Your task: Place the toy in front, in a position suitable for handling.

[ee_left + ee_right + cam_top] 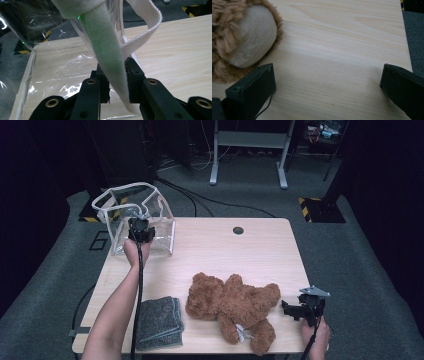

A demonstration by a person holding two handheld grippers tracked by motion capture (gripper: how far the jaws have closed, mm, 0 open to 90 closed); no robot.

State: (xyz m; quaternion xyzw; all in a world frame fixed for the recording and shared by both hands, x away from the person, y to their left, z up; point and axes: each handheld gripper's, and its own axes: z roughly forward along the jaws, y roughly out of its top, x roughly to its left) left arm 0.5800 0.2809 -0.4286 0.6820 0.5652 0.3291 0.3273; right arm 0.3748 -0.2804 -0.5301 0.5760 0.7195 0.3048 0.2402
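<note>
L gripper (117,75) tight on clear bag's white strap (110,65); R gripper (327,82) wide, empty.

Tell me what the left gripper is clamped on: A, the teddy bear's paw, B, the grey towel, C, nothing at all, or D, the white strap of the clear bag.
D: in the left gripper view the left gripper has its jaws closed on the white strap of the clear bag.

Glossy clear plastic bag (131,207) with woven cloth straps (110,62), plush bear (232,307), matt pale-wood table (250,255)
</note>
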